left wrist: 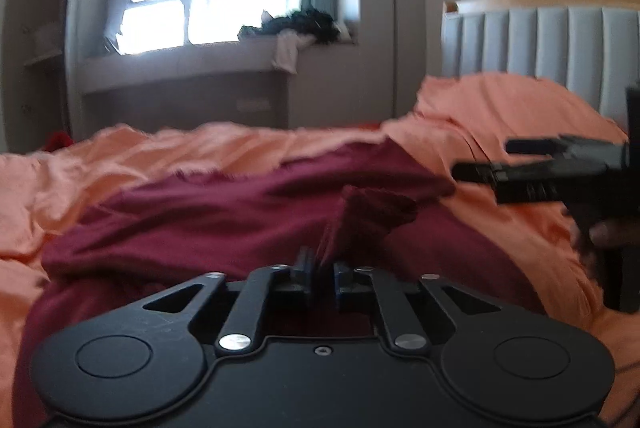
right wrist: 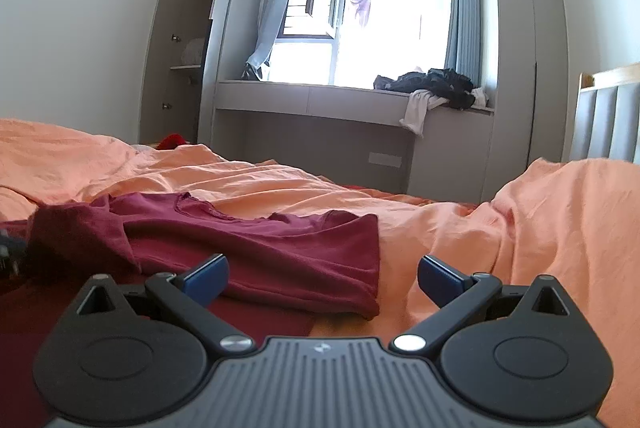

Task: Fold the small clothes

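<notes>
We are seeing the dark red cotton shirt point(left wrist: 248, 204) smeared by motion blur in the left wrist view, its lower part hiding behind the black left gripper point(left wrist: 322, 274); whether the pads are still pinching its raised fold, we cannot tell.

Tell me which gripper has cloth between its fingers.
The left gripper: a fold of the dark red cotton shirt rises between its nearly closed blue pads. The right gripper is wide open, empty.

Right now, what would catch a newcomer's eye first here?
A dark red shirt lies spread on the rumpled orange bedding. The left hand-held gripper has a bunched fold of it between its nearly closed jaws. Behind, a bright window stands above a ledge with a heap of dark clothes.
</notes>
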Available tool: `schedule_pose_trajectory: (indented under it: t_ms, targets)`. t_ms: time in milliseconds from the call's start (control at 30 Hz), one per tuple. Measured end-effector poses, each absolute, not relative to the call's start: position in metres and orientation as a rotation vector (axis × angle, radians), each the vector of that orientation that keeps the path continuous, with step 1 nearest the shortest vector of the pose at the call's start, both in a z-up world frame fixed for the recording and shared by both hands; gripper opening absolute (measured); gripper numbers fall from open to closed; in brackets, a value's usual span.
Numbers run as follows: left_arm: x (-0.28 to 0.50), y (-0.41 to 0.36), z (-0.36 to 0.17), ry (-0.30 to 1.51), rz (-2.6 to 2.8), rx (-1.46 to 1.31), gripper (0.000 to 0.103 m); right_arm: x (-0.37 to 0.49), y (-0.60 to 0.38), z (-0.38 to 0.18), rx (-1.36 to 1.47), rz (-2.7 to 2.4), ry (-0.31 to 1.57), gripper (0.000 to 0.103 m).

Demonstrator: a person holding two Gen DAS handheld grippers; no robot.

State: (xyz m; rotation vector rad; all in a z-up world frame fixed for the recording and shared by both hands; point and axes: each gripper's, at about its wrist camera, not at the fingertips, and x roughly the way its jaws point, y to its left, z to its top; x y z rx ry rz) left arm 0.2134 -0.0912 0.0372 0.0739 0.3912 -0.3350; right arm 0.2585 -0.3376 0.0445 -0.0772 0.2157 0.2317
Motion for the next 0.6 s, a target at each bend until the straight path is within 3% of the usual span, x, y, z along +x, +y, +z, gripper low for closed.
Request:
schedule_pose_trajectory:
  t_ms: [67,133,233,600]
  targets:
    - [0.211,-0.081,0.038,0.421,-0.372,0.039,0.030,0.259,-0.337,0.043,-0.056,0.248,0.225,0.103]
    - [0.210,-0.069,0.040,0.446,-0.414,-0.006,0.050,0.259,-0.337,0.042,-0.037,0.267,0.226,0.103]
    - [0.209,-0.050,0.046,0.482,-0.438,-0.068,0.073,0.257,-0.334,0.041,-0.015,0.296,0.226,0.103]
    - [0.269,0.059,0.076,0.465,0.028,-0.057,0.082,0.248,-0.298,0.033,-0.023,0.443,0.240,0.103]
